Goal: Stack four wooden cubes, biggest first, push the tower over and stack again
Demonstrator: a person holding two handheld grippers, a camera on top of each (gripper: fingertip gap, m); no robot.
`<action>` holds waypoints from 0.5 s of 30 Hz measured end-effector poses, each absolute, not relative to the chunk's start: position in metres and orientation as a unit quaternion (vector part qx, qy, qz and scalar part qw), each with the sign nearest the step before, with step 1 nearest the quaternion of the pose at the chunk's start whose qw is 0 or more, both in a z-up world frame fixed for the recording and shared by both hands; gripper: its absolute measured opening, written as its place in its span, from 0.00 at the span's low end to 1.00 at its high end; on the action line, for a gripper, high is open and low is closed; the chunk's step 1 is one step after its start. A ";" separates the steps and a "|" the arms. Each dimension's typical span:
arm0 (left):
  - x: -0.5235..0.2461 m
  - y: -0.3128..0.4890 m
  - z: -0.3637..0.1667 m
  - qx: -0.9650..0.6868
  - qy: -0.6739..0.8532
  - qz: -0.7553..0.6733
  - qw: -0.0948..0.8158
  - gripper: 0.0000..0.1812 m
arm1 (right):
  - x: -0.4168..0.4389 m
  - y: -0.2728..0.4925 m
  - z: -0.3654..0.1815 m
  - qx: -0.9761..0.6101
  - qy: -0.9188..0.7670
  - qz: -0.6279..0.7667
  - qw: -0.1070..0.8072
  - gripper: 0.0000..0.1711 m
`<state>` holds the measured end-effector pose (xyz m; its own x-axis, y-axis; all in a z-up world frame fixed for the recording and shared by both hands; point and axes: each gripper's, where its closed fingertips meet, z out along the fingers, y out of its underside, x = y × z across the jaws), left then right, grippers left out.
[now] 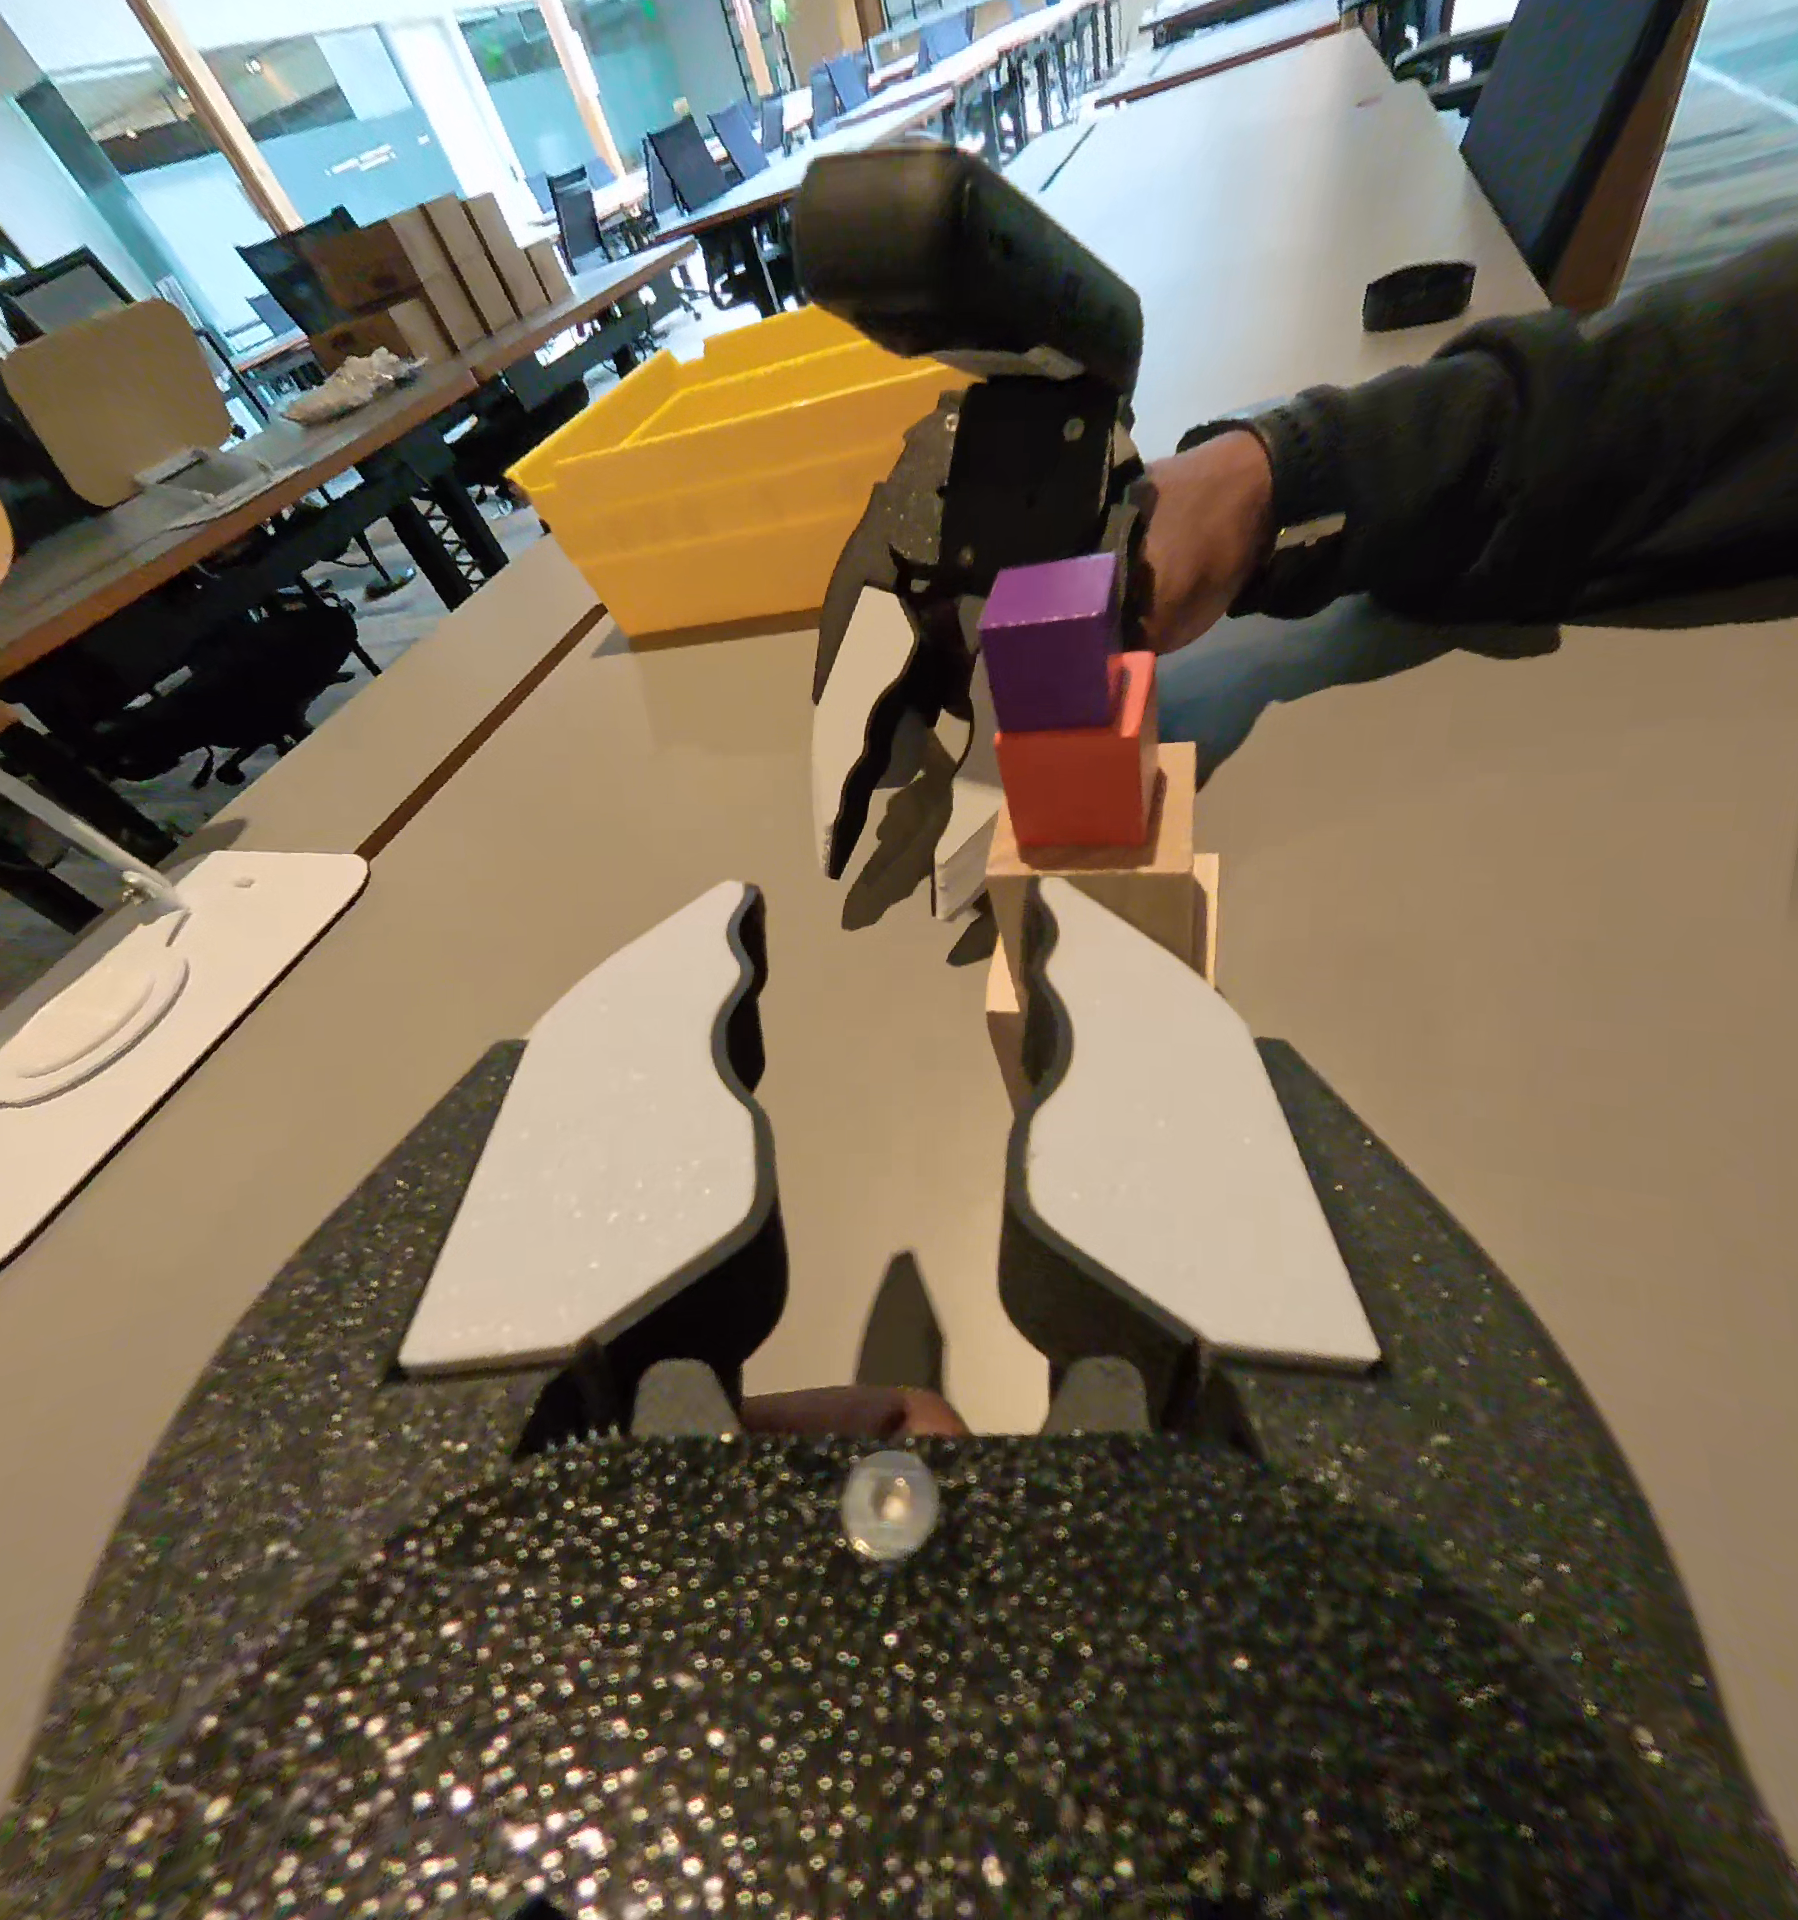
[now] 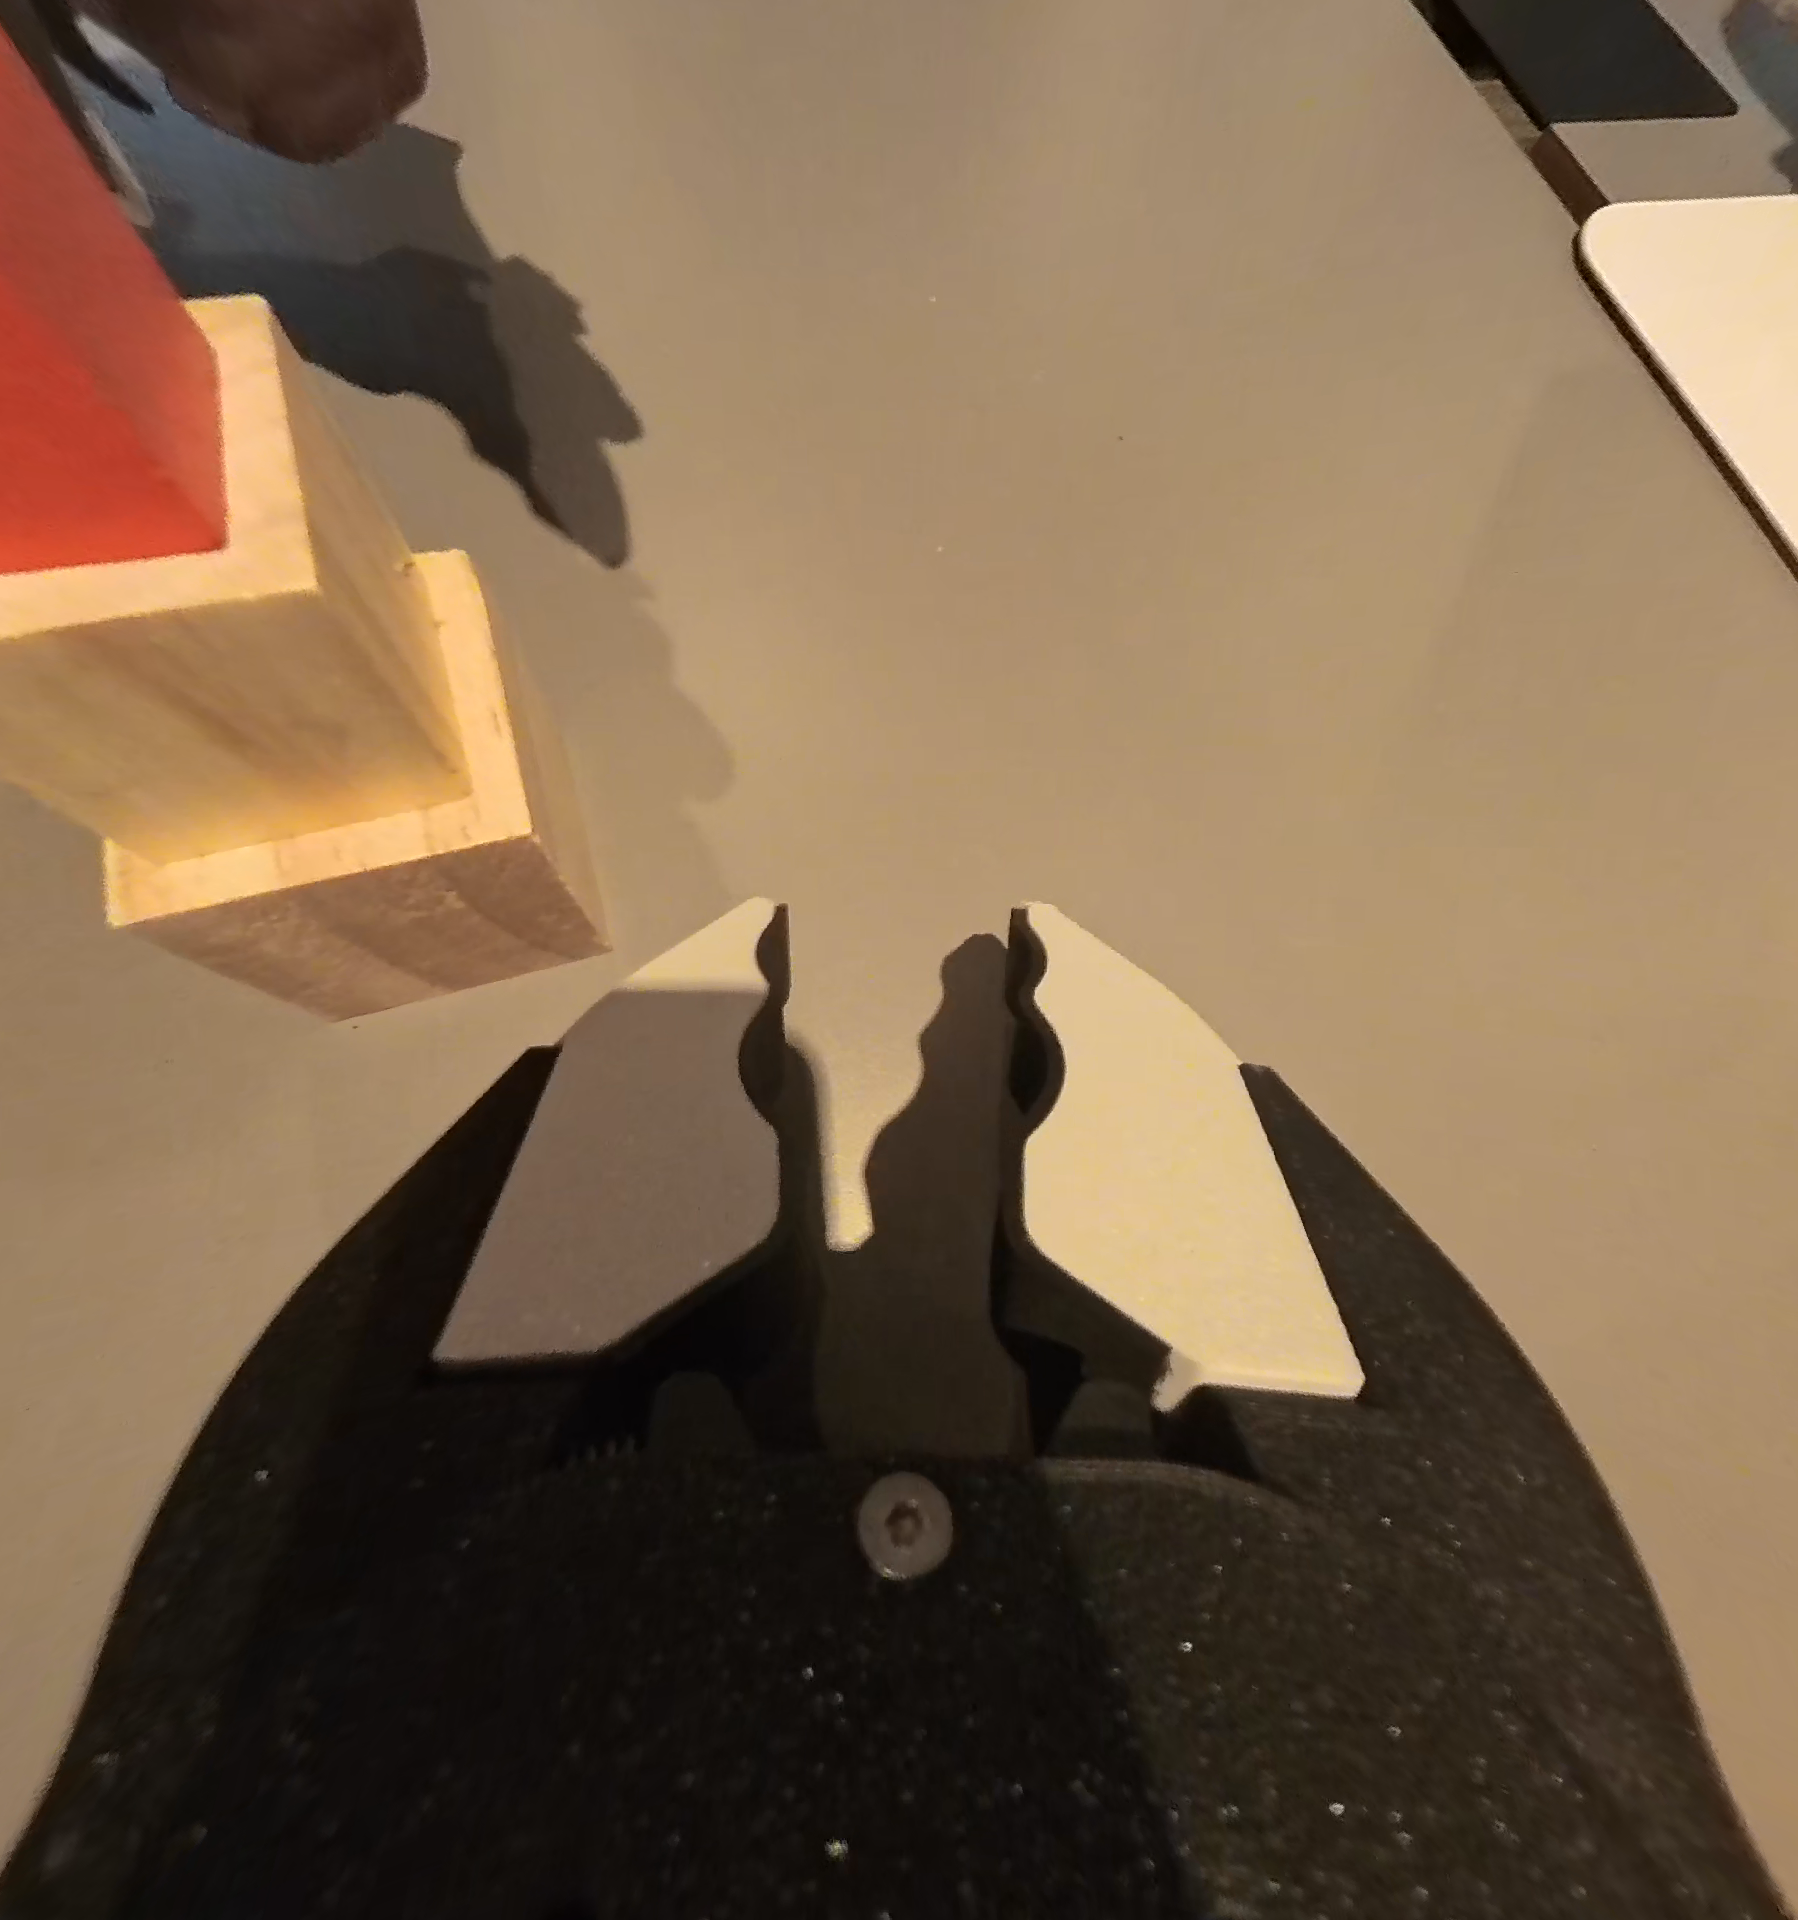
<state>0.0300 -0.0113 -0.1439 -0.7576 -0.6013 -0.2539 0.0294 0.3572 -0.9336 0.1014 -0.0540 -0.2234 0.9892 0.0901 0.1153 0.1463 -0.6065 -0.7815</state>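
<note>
A tower of four cubes stands on the grey table [image 1: 1497, 1039]. A purple cube [image 1: 1051, 644] is on top, then a red cube [image 1: 1077, 784], a plain wood cube [image 1: 1092, 894], and a larger wood cube [image 1: 1009, 997] at the bottom. The bottom cube is partly hidden by my left finger. The cubes sit slightly offset. My left gripper [image 1: 900, 914] is open and empty, just in front of the tower. My right gripper [image 1: 900, 842] points down beside the tower's left side, open and empty. In the right wrist view my right gripper [image 2: 897, 920] sits right of the red cube [image 2: 64, 395] and both wood cubes [image 2: 178, 644] [image 2: 375, 894].
Yellow bins [image 1: 729, 488] stand at the table's far edge behind the tower. A white board [image 1: 147, 997] lies at the left; it also shows in the right wrist view [image 2: 1747, 343]. A person's sleeve [image 1: 1549, 468] reaches in from the right. Other desks and chairs stand beyond. Left tips to right tips: about 12 cm. The right gripper is farther from the red cube [image 2: 64, 395], some 10 cm, than the left, some 4 cm.
</note>
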 end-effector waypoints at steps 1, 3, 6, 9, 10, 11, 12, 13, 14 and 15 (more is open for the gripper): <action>0.031 -0.011 -0.144 -0.190 0.765 -0.541 0.293 0.26 | 0.102 -0.054 -0.223 -0.895 -0.064 -0.034 0.440 0.23; 0.033 -0.007 -0.143 -0.203 0.752 -0.554 0.294 0.25 | 0.103 -0.054 -0.222 -0.893 -0.061 -0.039 0.444 0.23; 0.032 -0.002 -0.143 -0.221 0.731 -0.577 0.291 0.16 | 0.105 -0.054 -0.220 -0.890 -0.058 -0.052 0.450 0.23; 0.024 -0.001 -0.146 -0.214 0.728 -0.588 0.280 0.00 | 0.107 -0.055 -0.218 -0.886 -0.057 -0.070 0.454 0.22; 0.022 0.000 -0.148 -0.212 0.729 -0.588 0.279 0.00 | 0.108 -0.055 -0.218 -0.886 -0.058 -0.076 0.455 0.22; 0.020 0.000 -0.150 -0.209 0.733 -0.585 0.278 0.00 | 0.108 -0.055 -0.218 -0.885 -0.058 -0.084 0.454 0.22; 0.018 0.000 -0.151 -0.203 0.735 -0.583 0.280 0.00 | 0.109 -0.055 -0.217 -0.884 -0.059 -0.092 0.454 0.22; 0.016 0.000 -0.151 -0.196 0.738 -0.582 0.281 0.00 | 0.109 -0.055 -0.217 -0.884 -0.059 -0.100 0.453 0.22; 0.014 -0.002 -0.150 -0.187 0.740 -0.583 0.277 0.00 | 0.110 -0.055 -0.217 -0.883 -0.058 -0.108 0.453 0.22; 0.010 -0.005 -0.149 -0.172 0.745 -0.586 0.269 0.00 | 0.111 -0.056 -0.216 -0.882 -0.056 -0.116 0.454 0.22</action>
<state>0.0097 -0.0052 -0.1489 -0.7963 -0.5716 -0.1981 0.0585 0.2532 -0.9656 0.1115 -0.0557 -0.2165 0.9669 -0.0064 0.2552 0.2040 -0.5816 -0.7875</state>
